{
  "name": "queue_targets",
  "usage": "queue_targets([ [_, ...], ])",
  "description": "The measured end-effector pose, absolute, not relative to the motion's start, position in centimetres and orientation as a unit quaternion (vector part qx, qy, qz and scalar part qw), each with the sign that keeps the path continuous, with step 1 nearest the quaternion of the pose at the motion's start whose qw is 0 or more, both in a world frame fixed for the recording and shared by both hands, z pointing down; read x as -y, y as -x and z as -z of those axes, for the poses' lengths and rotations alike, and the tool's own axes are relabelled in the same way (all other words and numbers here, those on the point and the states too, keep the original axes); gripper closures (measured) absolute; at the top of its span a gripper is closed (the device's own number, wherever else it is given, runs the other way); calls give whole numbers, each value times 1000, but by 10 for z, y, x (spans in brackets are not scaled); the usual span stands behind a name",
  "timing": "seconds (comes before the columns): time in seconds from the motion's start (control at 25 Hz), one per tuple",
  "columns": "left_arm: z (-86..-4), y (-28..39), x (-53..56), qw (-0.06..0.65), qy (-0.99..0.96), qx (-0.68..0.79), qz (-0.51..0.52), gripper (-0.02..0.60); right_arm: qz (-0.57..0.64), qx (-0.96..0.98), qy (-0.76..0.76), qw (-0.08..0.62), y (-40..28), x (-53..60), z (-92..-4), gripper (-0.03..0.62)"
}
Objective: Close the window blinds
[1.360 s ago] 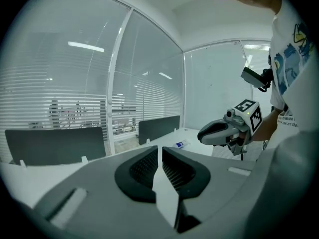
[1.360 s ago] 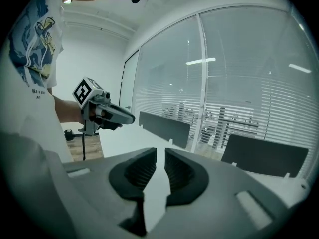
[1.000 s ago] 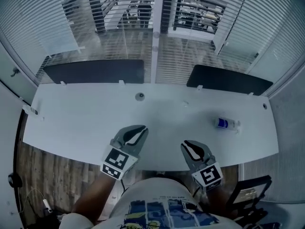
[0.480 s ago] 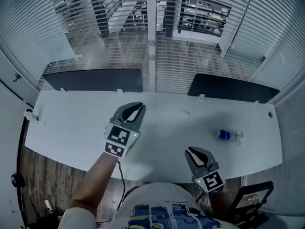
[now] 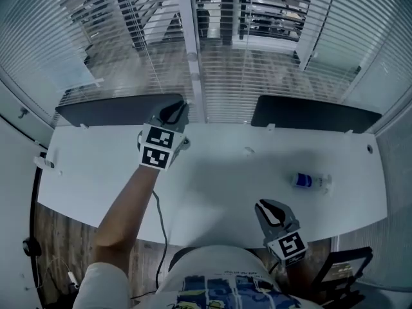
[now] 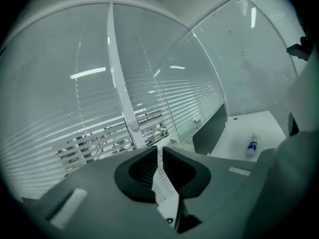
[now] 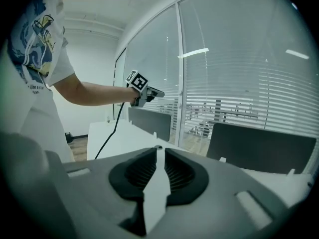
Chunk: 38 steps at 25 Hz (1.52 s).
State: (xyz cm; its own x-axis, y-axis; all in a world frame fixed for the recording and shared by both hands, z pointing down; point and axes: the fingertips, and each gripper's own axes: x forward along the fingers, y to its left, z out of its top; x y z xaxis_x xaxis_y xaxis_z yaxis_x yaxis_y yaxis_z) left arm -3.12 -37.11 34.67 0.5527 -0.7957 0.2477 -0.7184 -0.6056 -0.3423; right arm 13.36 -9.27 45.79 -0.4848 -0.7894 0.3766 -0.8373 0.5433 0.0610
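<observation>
**Window wall: blinds with slats open**

Behind the white desk (image 5: 219, 166), the blinds (image 5: 270, 76) span the top of the head view, and the room beyond shows between the slats. The left gripper (image 5: 180, 105) is held at upper centre-left, near the window post (image 5: 191, 56). Its jaws have just been opening to a narrow slit, with nothing between them. The right gripper (image 5: 264, 203) sits at lower right, its jaws also a thin gap apart and empty. A bottle (image 5: 308, 181) lies on the desk at right.

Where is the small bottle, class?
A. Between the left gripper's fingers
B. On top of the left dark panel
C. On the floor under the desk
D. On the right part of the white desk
D: the head view shows the bottle lying on the right part of the desk, just beyond the right gripper and far from the left gripper.
</observation>
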Motion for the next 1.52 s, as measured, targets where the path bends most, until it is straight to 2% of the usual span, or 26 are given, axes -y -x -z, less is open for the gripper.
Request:
queue_targets([
  [0.56, -326, 14, 463, 151, 837, -471, 234, 488, -93, 850, -487, 180, -170, 97, -482, 557],
  [1.04, -326, -11, 503, 277, 779, -463, 320, 439, -120, 851, -478, 181, -184, 113, -505, 557],
  [1.52, -332, -21, 523, 361, 724, -445, 384, 440, -130, 847, -482, 181, -193, 118, -514, 557],
])
